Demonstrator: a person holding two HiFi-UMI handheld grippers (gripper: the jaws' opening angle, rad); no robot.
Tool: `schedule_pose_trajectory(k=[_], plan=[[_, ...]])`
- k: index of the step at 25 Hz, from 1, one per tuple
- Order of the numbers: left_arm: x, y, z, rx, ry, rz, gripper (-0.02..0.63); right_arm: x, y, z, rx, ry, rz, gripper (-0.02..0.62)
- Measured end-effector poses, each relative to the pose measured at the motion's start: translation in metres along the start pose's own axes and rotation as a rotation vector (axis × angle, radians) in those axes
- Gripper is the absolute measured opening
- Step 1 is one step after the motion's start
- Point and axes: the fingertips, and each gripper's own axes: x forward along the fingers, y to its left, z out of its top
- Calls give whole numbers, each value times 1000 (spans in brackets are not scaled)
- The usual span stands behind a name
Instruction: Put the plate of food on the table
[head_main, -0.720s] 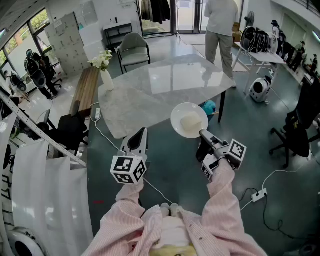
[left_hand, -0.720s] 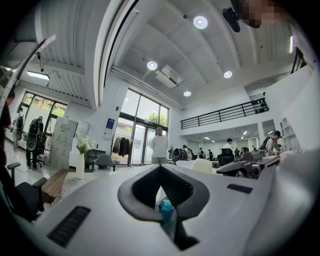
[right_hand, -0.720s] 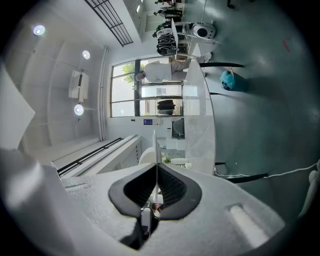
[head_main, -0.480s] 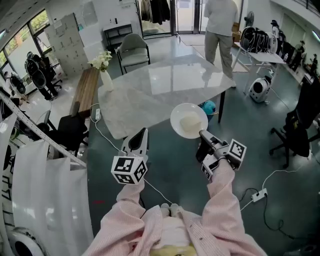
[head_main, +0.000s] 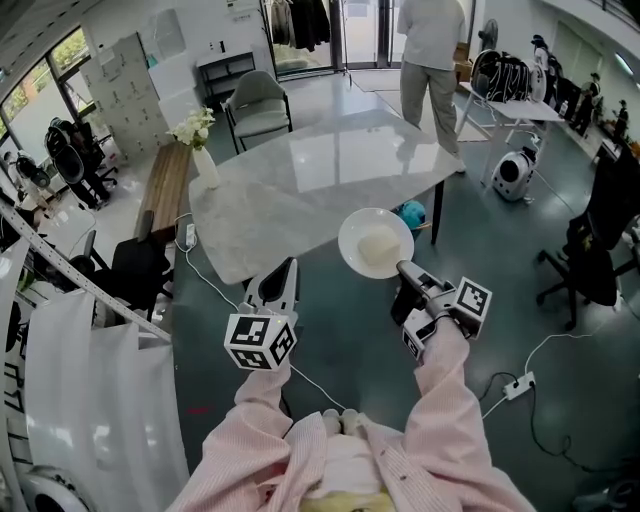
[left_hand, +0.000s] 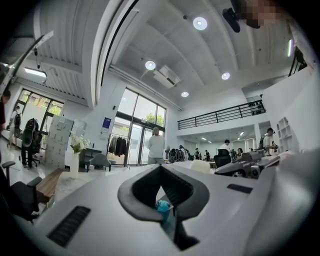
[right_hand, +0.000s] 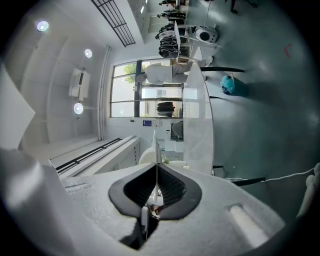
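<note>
A white plate (head_main: 375, 243) with a pale mound of food (head_main: 381, 246) hangs over the dark floor, just off the near edge of the marble table (head_main: 300, 185). My right gripper (head_main: 404, 269) is shut on the plate's near rim. In the right gripper view the plate (right_hand: 156, 150) shows edge-on as a thin line clamped between the pads of the right gripper (right_hand: 156, 167). My left gripper (head_main: 284, 266) is shut and empty, pointing at the table's near corner. In the left gripper view the left gripper (left_hand: 161, 168) has its tips together.
A vase of white flowers (head_main: 204, 150) stands at the table's far left, with a grey chair (head_main: 258, 103) behind it. A person (head_main: 430, 50) stands at the far side. A blue bag (head_main: 412, 213) lies under the table. A cable and power strip (head_main: 518, 387) cross the floor; an office chair (head_main: 590, 260) stands at the right.
The plate has drifted slightly left in the right gripper's hold, and the room has shifted a little in view. Both grippers keep their state.
</note>
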Motion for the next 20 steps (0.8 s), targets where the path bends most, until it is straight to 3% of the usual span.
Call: schedule_pose_trajectory(k=[12, 20], plan=[[37, -25, -17, -13, 43, -108, -8, 5, -5, 22, 14, -46, 0, 14], [85, -4, -30, -29, 58, -104, -8, 33, -19, 59, 20, -68, -2, 14]])
